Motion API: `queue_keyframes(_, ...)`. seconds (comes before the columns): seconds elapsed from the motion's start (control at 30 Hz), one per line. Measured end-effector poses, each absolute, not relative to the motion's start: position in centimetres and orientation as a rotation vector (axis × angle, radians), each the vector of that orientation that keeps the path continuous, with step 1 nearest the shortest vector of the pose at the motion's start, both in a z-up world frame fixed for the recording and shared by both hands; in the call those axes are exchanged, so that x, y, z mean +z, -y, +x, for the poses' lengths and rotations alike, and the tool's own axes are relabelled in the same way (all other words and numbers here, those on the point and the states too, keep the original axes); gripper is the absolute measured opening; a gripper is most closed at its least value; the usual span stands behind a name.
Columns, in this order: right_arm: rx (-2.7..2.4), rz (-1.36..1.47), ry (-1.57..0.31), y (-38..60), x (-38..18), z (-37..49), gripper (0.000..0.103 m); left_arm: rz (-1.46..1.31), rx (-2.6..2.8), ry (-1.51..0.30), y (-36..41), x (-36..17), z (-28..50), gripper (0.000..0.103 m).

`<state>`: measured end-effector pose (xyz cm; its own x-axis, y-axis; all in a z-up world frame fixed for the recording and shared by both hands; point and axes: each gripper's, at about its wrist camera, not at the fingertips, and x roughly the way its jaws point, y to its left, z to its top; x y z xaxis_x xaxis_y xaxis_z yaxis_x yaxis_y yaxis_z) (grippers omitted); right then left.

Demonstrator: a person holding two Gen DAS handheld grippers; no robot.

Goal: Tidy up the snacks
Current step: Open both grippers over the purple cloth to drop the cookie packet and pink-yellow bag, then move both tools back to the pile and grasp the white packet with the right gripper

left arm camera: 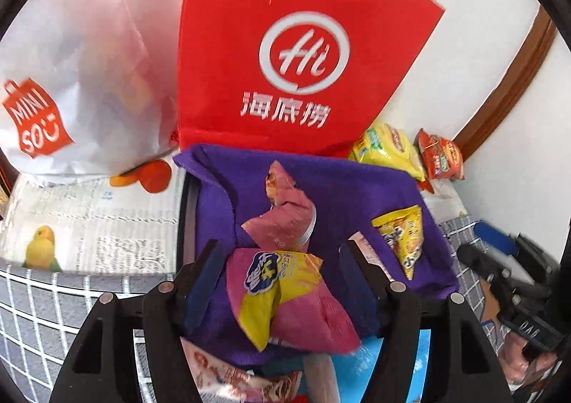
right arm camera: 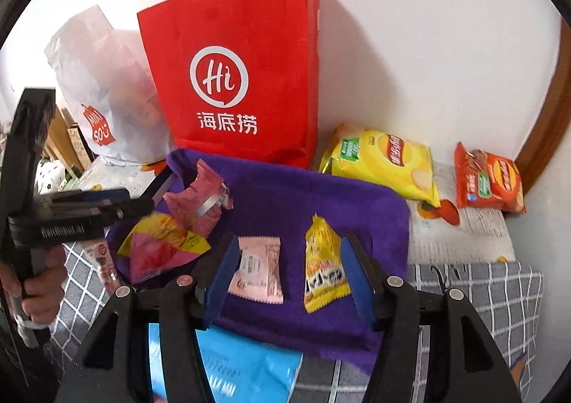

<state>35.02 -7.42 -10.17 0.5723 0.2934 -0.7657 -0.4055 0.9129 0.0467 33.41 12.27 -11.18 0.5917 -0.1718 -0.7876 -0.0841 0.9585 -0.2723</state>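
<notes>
A purple cloth point(left arm camera: 357, 196) point(right arm camera: 321, 196) holds several small snacks. My left gripper point(left arm camera: 280, 246) is open over a pink-and-yellow pack point(left arm camera: 285, 299) that lies loose between its fingers, with gaps on both sides. Beyond it sits a crumpled pink wrapper point(left arm camera: 285, 221). My right gripper point(right arm camera: 291, 242) is open above a pale pink packet point(right arm camera: 257, 271) and a yellow packet point(right arm camera: 323, 260), both flat on the cloth. In the right wrist view the left gripper point(right arm camera: 139, 205) shows at the left, held by a hand point(right arm camera: 35, 292).
A red paper bag point(right arm camera: 232, 82) and a white Miniso bag point(right arm camera: 92, 100) stand against the wall behind the cloth. Yellow point(right arm camera: 385, 160) and orange point(right arm camera: 489, 178) chip bags lie at the back right. A blue packet point(right arm camera: 242, 367) lies near the front on the grey checked cover point(right arm camera: 481, 296).
</notes>
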Motion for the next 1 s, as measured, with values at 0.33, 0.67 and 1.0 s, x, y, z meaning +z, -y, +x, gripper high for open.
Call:
queue_keyframes(0.33,0.384,-0.145,-0.885,9.1,-10.4,27.5,0.059,-0.267,-0.044,-0.934,-12.7,-8.6,28.2,0.068)
queue_keyframes(0.67,0.373,-0.16,-0.923,10.6,-13.7,20.4,0.059,-0.301,-0.031,-0.977,-14.7,-10.5,21.5,0.068)
queue_keyframes(1.0,0.471,-0.267,-0.939,8.7,-17.5,16.5,0.063,-0.322,-0.032,-0.999,-15.7,-11.8,17.2,0.068)
